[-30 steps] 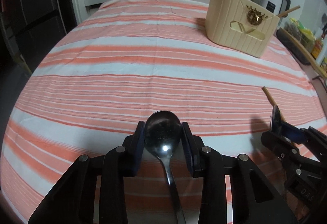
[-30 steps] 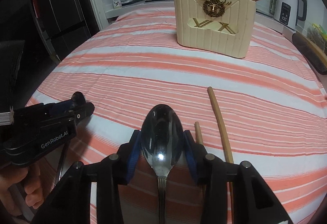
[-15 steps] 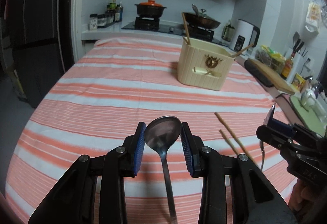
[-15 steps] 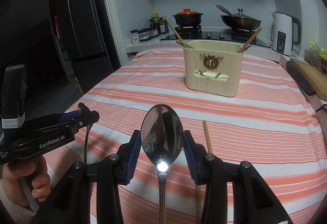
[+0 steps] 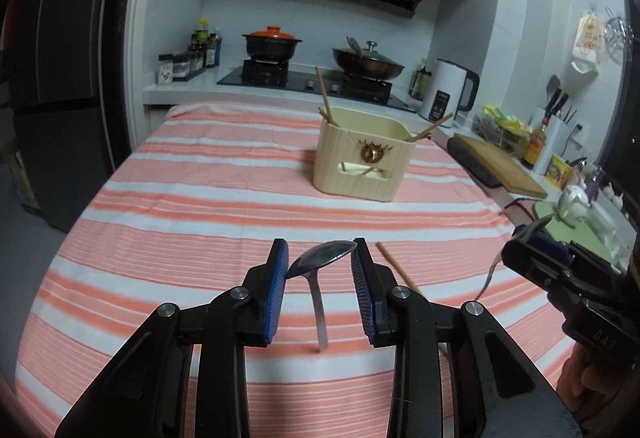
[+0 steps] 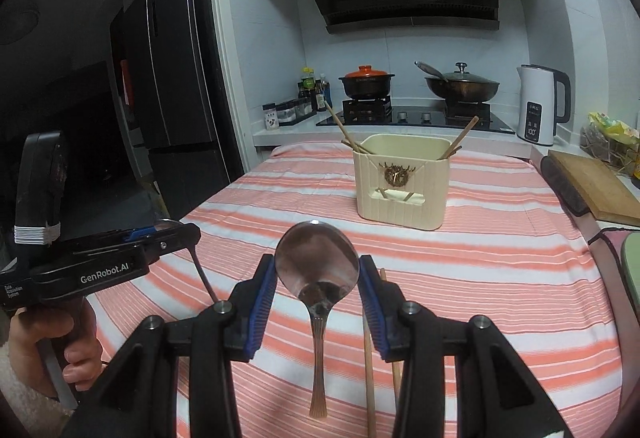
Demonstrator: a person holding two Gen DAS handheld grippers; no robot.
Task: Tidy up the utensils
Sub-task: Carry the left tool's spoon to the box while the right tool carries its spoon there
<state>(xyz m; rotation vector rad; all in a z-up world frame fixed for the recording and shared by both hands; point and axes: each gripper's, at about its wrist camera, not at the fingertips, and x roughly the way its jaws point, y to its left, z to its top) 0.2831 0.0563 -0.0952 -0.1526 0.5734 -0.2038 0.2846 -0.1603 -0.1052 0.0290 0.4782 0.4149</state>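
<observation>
Steel spoons pinched in both grippers' fingers, apparently clear above striped cloth.

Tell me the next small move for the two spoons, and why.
Probably carry both forward to the cream holder. Each claw, left and right, grips a spoon by the bowl, left spoon, right spoon, handles hanging above the striped cloth.

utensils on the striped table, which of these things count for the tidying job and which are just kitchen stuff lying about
Part of the job:
- left gripper clamping a spoon
- right gripper clamping a second spoon
- loose chopsticks on the cloth
- cream utensil holder, chopsticks already inside

Just lying about:
- kettle
- orange-lidded pot
- wok
- cutting board
</observation>
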